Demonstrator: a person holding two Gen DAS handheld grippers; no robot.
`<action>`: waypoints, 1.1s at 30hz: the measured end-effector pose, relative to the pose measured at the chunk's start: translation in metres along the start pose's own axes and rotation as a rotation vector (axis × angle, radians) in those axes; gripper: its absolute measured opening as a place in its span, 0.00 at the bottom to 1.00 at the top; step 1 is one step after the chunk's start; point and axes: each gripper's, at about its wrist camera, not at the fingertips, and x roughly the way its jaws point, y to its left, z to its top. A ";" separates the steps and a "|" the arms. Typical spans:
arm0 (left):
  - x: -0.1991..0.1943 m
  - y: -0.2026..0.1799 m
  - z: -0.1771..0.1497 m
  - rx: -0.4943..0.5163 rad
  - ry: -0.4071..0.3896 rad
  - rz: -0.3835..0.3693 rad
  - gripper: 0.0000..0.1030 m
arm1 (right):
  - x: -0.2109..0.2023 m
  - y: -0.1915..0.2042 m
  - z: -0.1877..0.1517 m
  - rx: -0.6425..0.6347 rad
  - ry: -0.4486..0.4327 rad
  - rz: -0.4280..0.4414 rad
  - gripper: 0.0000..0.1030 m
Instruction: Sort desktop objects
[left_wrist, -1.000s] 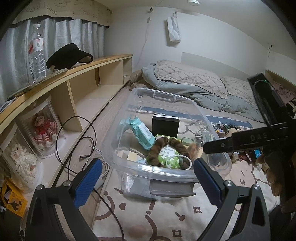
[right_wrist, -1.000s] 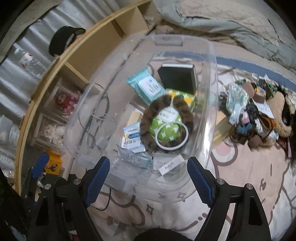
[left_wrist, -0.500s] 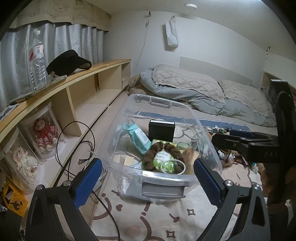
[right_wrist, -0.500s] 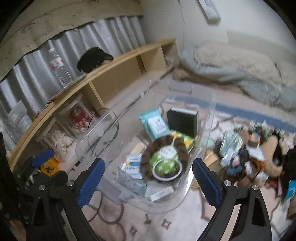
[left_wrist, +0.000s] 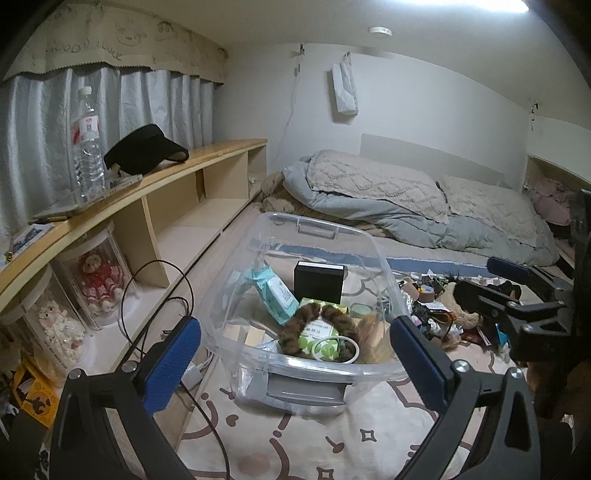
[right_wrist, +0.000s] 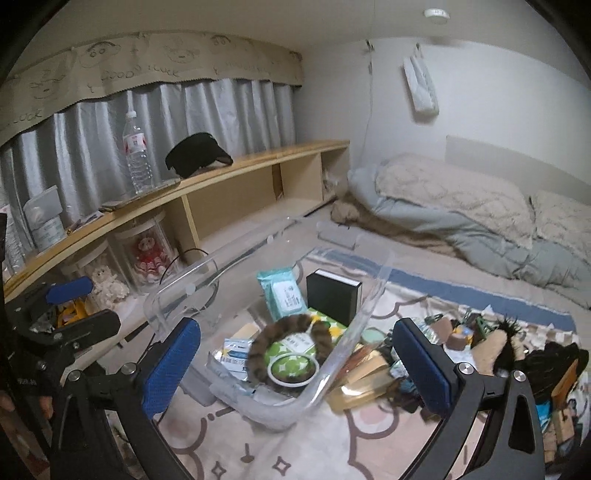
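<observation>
A clear plastic bin (left_wrist: 258, 354) sits on the patterned mat in front of both grippers. It holds a teal wipes pack (left_wrist: 275, 293), a black box (left_wrist: 319, 282), a furry brown headband (left_wrist: 295, 328), a green packet and a white ring. To the right of the bin lies a pile of small loose objects (left_wrist: 436, 306). My left gripper (left_wrist: 293, 332) hovers short of the bin's near wall, jaws opening wide, holding nothing. My right gripper (right_wrist: 295, 332) hangs above the bin's (right_wrist: 332, 354) near right corner, jaws also opening, empty. The pile (right_wrist: 480, 343) lies by its right finger.
A wooden shelf (left_wrist: 177, 173) runs along the left, with a water bottle (left_wrist: 86, 147) and a black visor (left_wrist: 144, 151) on top and dolls in clear jars (left_wrist: 99, 280) below. Black cables (left_wrist: 162, 295) trail beside the bin. A rumpled quilt (left_wrist: 406, 199) lies at the back.
Both grippers have drawn back and risen from the bin. The right wrist view has swung up from looking down into the bin to facing the room, and its jaws have spread wider.
</observation>
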 end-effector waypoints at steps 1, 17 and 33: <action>-0.003 -0.003 -0.001 0.007 -0.011 0.005 1.00 | -0.004 0.000 -0.001 -0.004 -0.008 -0.001 1.00; -0.054 -0.053 -0.024 0.060 -0.150 0.027 1.00 | -0.057 -0.014 -0.035 -0.047 -0.085 -0.013 1.00; -0.073 -0.086 -0.061 0.087 -0.157 0.035 1.00 | -0.099 -0.036 -0.076 -0.072 -0.132 -0.033 1.00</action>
